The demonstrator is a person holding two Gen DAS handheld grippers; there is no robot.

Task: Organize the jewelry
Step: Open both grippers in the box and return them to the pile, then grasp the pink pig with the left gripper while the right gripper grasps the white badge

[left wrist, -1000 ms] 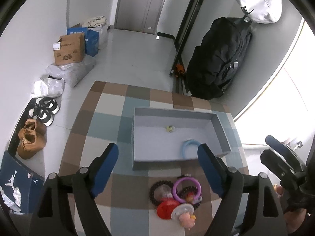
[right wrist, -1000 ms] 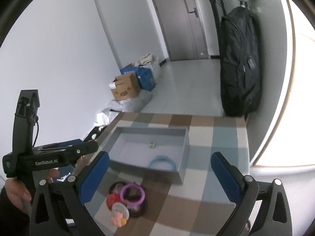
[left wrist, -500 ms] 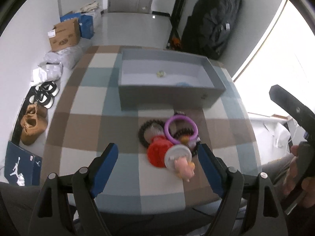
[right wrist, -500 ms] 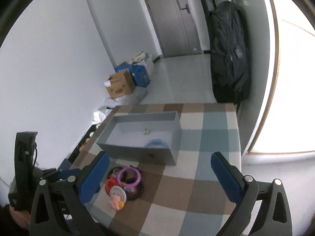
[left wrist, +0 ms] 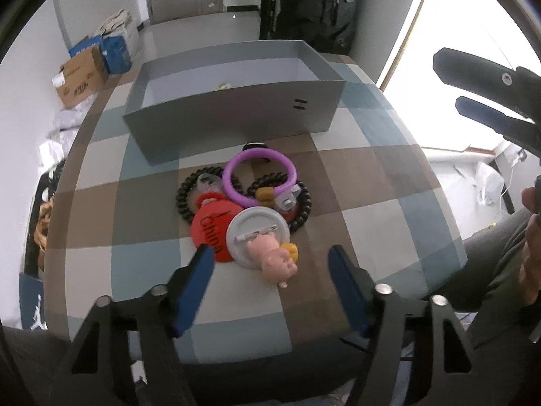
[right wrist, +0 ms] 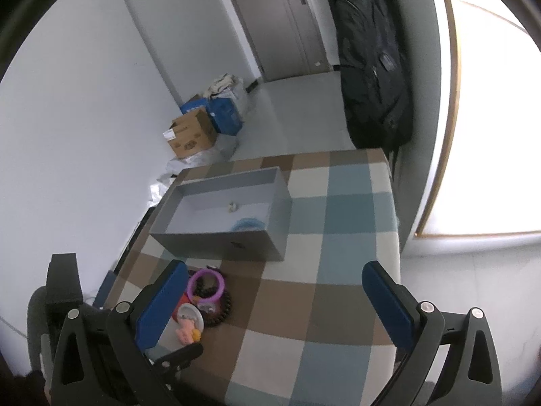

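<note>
Jewelry pile (left wrist: 243,203) overlaps confusingly; we see the left gripper (left wrist: 270,264), jaws just closing yet empty, near it, the right gripper (right wrist: 275,299) gaping wide.

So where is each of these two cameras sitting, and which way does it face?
Left wrist: on the left gripper, looking steeply down at the jewelry pile; the person's hand shows.
Right wrist: on the right gripper, looking across the checked table.
Both see the grey box.
</note>
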